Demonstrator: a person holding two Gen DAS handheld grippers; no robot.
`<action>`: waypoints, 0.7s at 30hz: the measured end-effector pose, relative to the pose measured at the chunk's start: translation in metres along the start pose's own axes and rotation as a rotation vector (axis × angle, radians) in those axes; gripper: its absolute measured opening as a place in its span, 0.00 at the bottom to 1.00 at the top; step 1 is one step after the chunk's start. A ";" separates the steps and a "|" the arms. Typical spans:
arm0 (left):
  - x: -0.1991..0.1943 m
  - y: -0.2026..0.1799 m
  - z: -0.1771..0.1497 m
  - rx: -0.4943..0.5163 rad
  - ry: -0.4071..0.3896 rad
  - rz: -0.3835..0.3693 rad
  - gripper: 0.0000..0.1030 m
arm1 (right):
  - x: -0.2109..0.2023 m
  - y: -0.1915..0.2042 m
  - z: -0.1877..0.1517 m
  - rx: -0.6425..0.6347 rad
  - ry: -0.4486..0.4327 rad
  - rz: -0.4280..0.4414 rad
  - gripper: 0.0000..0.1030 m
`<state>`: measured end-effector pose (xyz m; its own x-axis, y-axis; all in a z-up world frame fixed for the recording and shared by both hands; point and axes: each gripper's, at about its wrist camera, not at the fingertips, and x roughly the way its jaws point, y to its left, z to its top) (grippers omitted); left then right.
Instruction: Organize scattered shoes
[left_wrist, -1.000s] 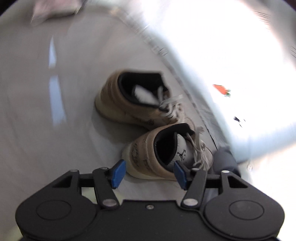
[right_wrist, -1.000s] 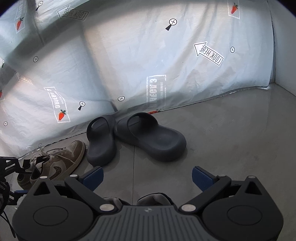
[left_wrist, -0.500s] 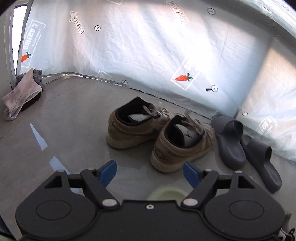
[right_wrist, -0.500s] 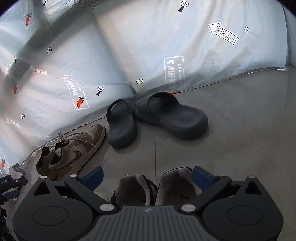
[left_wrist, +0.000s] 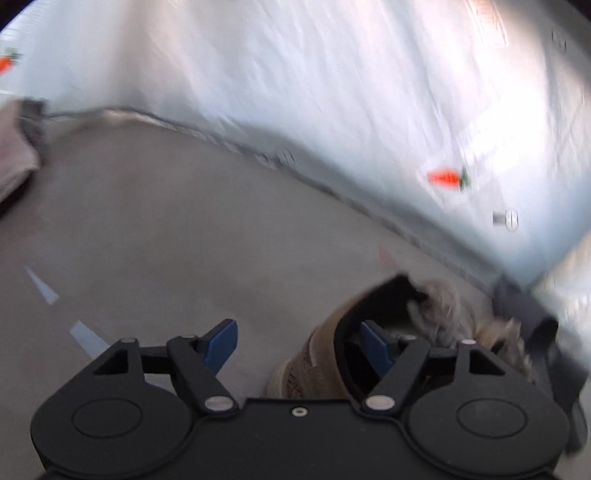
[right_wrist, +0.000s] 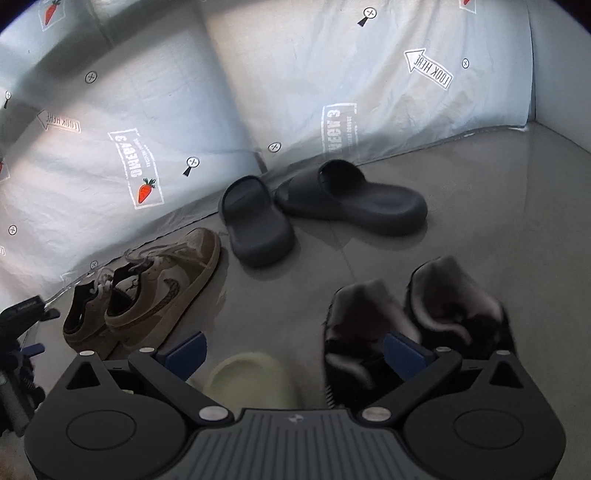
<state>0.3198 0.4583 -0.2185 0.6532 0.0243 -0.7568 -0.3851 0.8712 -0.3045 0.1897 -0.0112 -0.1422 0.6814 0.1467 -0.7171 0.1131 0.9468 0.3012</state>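
Motion blurs the left wrist view. My left gripper (left_wrist: 297, 345) is open, and its right finger stands in front of the collar of a tan sneaker (left_wrist: 321, 362) at the lower right. A dark slide (left_wrist: 532, 314) lies just past it by the wall. My right gripper (right_wrist: 293, 350) is open and low over the floor. A pale green slipper (right_wrist: 251, 376) lies beneath the gap. A black and grey shoe pair (right_wrist: 373, 314) sits by its right finger. Ahead by the wall are two dark slides (right_wrist: 255, 221) and the tan sneaker pair (right_wrist: 166, 280).
A printed white sheet (right_wrist: 295, 92) walls in the grey floor (right_wrist: 480, 203) at the back. A bundle of cloth (left_wrist: 14, 158) lies at the far left of the left wrist view. The other gripper's body (right_wrist: 18, 332) shows at the right wrist view's left edge.
The left view swung left, so the tan sneakers slid to its lower right, up against the right finger. The right view shifted; the pale green slipper came into sight and the black pair moved right.
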 end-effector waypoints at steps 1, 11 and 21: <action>0.003 0.003 -0.001 -0.008 0.009 -0.032 0.57 | 0.000 0.014 -0.006 -0.011 0.008 0.002 0.99; -0.022 -0.012 -0.029 0.007 0.073 -0.096 0.31 | 0.012 0.109 -0.008 -0.154 0.021 0.071 0.99; -0.054 0.005 -0.049 -0.088 0.195 -0.212 0.41 | 0.052 0.161 0.020 -0.291 0.048 0.200 0.97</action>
<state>0.2509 0.4372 -0.2076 0.5912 -0.2557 -0.7649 -0.3142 0.8005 -0.5104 0.2578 0.1433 -0.1179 0.6339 0.3439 -0.6927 -0.2345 0.9390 0.2517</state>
